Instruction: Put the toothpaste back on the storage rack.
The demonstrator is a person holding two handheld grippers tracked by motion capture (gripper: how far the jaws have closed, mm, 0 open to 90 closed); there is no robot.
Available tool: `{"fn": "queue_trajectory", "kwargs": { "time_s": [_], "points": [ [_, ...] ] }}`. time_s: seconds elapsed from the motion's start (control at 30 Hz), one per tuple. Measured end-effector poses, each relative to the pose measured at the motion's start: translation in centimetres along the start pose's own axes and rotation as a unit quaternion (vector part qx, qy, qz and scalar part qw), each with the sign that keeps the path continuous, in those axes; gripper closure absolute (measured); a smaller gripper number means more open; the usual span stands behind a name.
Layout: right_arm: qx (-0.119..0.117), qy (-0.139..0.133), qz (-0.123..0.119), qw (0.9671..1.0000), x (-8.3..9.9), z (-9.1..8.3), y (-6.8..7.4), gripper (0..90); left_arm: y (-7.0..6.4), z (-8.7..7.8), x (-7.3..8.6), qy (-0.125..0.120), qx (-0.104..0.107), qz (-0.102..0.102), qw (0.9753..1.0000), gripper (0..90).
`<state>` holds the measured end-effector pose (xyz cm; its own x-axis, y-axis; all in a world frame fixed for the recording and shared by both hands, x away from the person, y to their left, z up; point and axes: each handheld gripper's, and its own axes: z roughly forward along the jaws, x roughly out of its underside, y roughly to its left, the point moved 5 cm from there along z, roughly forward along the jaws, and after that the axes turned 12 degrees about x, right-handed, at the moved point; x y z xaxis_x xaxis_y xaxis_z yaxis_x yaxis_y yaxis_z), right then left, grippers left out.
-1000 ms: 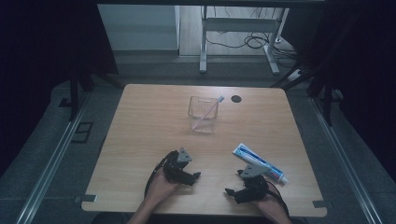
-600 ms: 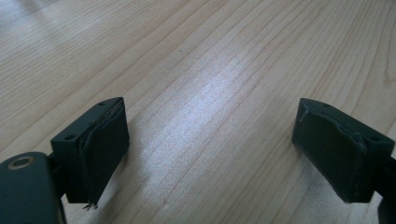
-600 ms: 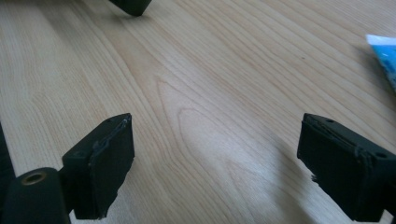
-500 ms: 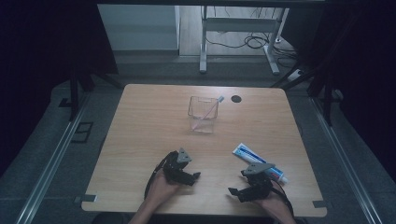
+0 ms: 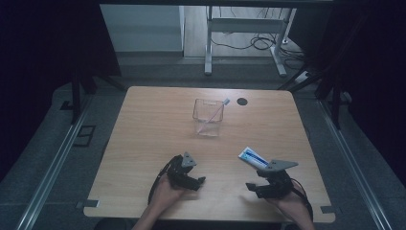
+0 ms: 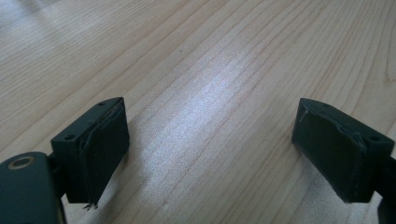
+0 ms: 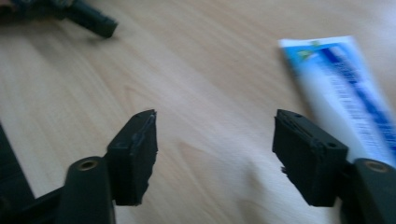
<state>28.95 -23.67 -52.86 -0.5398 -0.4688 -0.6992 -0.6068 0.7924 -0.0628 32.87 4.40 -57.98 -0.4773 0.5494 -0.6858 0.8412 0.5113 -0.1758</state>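
dark room, grey floor (image 5: 57,158), pale wood table (image 5: 158,124); both tongs, left (image 5: 191,181) and right (image 5: 261,188), released, toothpaste tube (image 5: 253,157) beside right.

A clear cup (image 5: 208,120) is standing on the wood table (image 5: 143,124), a bit twd 12 o'clock from the middle. A toothbrush (image 5: 218,110) is leaning inside it, top end pointing to abt 1 o'clock. A small black dot (image 5: 242,101) is sitting at 2 o'clock from the cup, near but not touching. Past the table at 12 o'clock, a grey metal frame (image 5: 208,48) is standing on the floor w/ black wires (image 5: 249,44) lying by it.
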Motion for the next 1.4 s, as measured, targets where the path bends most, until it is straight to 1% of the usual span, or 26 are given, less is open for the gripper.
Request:
{"fn": "queue_trajectory", "kwargs": {
  "time_s": [0.1,0.23,0.37,0.57,0.73,0.77,0.9,1.07,1.2,1.3,1.4],
  "points": [
    [0.011,-0.002,0.008,0.9999,-0.4,-0.6,-1.1,33.1,0.0,0.0,0.0,0.0,0.0,0.0,1.0,11.1],
    [0.023,0.003,0.011,0.9997,-0.5,-1.1,-2.4,33.5,0.0,0.0,0.0,0.0,0.0,0.0,1.0,11.1],
    [0.034,0.019,0.014,0.9992,-0.4,-1.3,-3.6,33.6,0.0,0.0,0.0,0.0,0.0,0.0,1.0,11.1],
    [0.049,0.037,0.005,0.9981,0.0,-1.3,-4.9,33.6,0.0,0.0,0.0,0.0,0.0,0.0,1.0,11.1],
    [0.058,0.053,-0.001,0.9969,0.6,-1.1,-5.7,34.8,0.0,0.0,0.0,0.0,0.0,0.0,1.0,11.1],
    [0.058,0.058,0.001,0.9966,0.7,-1.1,-5.8,34.9,0.0,0.0,0.0,0.0,0.0,0.0,1.0,11.1],
    [0.062,0.07,-0.006,0.9956,1.0,-0.9,-6.2,37.6,0.0,0.0,0.0,0.002,0.0,0.001,1.0,11.1],
    [0.06,0.086,0.005,0.9945,1.2,-0.5,-7.0,38.4,0.0,0.0,0.0,0.0,0.0,0.0,1.0,11.1],
    [0.063,0.109,0.002,0.9921,1.3,-0.1,-7.3,38.1,0.0,0.0,0.0,0.002,0.0,0.003,1.0,11.1],
    [0.065,0.121,-0.004,0.9905,1.3,0.2,-7.3,38.6,0.0,0.0,0.0,0.001,0.0,0.002,1.0,11.1],
    [0.063,0.129,-0.007,0.9896,1.3,0.5,-7.6,40.5,0.0,0.0,0.0,0.003,0.0,0.003,1.0,11.1]
  ]
}}
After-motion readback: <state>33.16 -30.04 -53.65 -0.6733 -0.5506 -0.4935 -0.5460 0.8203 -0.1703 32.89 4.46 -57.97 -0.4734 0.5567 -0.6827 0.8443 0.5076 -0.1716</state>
